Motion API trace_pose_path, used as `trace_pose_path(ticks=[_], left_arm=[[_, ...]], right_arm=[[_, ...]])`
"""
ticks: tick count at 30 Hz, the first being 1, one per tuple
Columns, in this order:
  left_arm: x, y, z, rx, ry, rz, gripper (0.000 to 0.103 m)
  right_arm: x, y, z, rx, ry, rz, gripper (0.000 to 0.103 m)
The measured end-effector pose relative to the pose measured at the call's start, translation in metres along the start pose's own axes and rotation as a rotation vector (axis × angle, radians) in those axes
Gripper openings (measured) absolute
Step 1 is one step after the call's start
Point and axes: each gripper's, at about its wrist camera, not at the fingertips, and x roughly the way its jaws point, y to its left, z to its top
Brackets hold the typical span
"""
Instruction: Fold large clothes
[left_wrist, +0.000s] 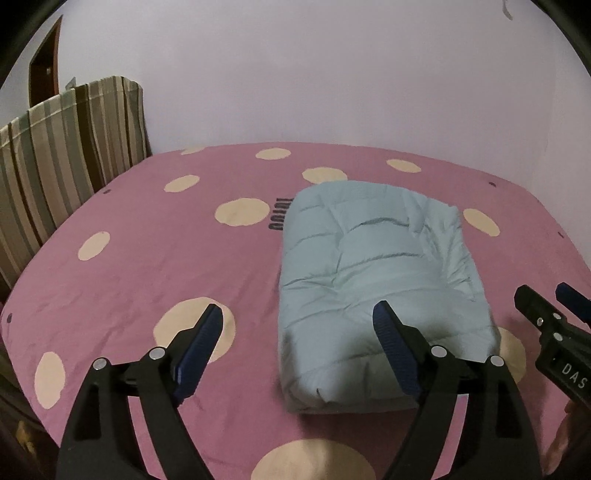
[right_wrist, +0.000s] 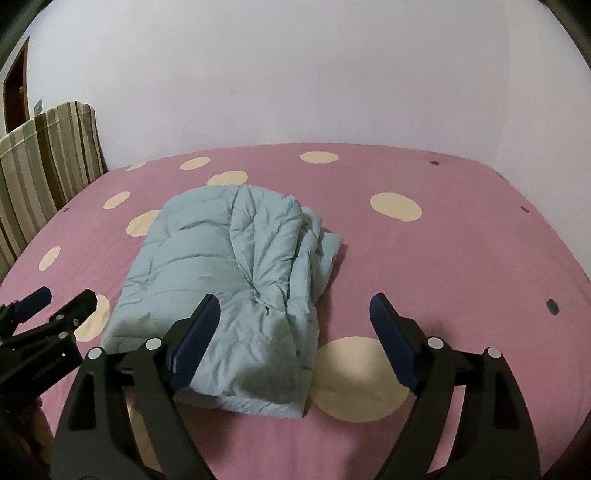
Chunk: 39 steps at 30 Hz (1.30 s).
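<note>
- Where the left wrist view looks down, the left gripper (left_wrist: 297, 317) hangs with fingers (left_wrist: 201, 345) spread wide and released, nothing between them; the folded pale-blue padded jacket (left_wrist: 373, 266) lies right of centre on the pink spotted bed (left_wrist: 147, 258), a striped cloth (left_wrist: 70, 147) at upper left, the right gripper (left_wrist: 546, 306) at the right edge.
- While the right wrist view shows the right gripper (right_wrist: 295, 314) equally released, the jacket (right_wrist: 229, 266) lies centre-left; the left gripper (right_wrist: 55, 299) is at lower left.
</note>
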Motion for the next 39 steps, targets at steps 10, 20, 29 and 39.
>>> trace_pose_path(ticks=[10,20,29,39], left_arm=[[-0.028,0.005,-0.002,-0.008,-0.04,0.003,0.082],[-0.044,0.003,-0.006,0.0,-0.06,-0.002,0.082],[-0.058,0.001,-0.01,0.001,-0.079,-0.002,0.082],[-0.066,0.002,-0.012,-0.004,-0.089,0.004,0.083]], right_arm=[[-0.026,0.013,-0.002,-0.026,-0.041,0.0,0.086],[-0.039,0.02,-0.008,-0.034,-0.056,0.001,0.086],[-0.053,0.02,-0.007,-0.03,-0.082,0.008,0.086],[-0.062,0.02,-0.009,-0.03,-0.096,0.013,0.086]])
